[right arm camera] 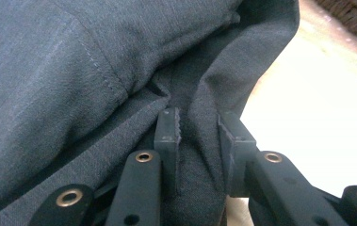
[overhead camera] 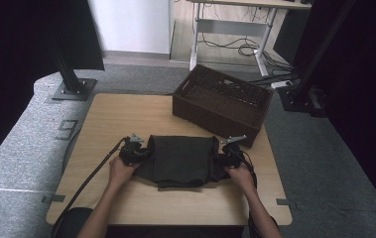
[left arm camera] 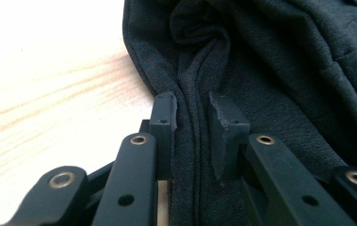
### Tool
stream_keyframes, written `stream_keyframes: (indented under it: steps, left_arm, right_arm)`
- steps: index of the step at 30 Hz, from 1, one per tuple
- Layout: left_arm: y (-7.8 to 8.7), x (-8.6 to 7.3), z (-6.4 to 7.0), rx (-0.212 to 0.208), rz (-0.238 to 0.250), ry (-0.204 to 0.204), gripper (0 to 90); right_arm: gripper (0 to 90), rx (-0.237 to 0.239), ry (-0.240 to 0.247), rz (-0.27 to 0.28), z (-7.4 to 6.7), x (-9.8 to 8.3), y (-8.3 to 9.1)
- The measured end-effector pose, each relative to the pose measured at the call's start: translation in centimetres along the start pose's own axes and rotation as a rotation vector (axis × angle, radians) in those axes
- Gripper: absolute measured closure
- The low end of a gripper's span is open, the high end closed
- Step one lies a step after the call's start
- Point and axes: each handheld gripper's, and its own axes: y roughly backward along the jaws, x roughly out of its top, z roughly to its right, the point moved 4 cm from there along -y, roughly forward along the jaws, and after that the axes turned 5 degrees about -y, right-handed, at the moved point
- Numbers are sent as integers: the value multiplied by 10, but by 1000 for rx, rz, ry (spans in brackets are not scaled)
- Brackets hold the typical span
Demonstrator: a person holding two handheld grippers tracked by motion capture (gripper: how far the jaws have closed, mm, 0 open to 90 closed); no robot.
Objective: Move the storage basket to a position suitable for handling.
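Garment (overhead camera: 180, 159) hides tabletop (basket (overhead camera: 220, 101) interior dim).

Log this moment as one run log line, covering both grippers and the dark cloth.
left gripper: shut on dark cloth, left edge | right gripper: shut on dark cloth, right edge | cloth: folded, flat on table | basket: beyond cloth

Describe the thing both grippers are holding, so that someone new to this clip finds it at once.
On the light wooden table, look at the near half, in front of the dark wicker basket. A folded dark garment lies flat there, with the left gripper and right gripper pinching its two side edges. It is the only soft, cloth thing on the tabletop.
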Motion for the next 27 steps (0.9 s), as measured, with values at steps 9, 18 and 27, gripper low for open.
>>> stream_keyframes:
  steps: [9, 18, 27]
  left_arm:
    - [16, -15, 15, -23, -35, -36, 729]
    - [33, -31, 32, -58, -50, -59, 723]
    - [46, -45, 49, -86, -66, -87, 722]
  right_arm:
    - [703, 25, 33, -7, -12, -15, 9]
    - [687, 62, 53, -4, -24, -35, 21]
    - [691, 76, 77, -2, -35, -50, 31]
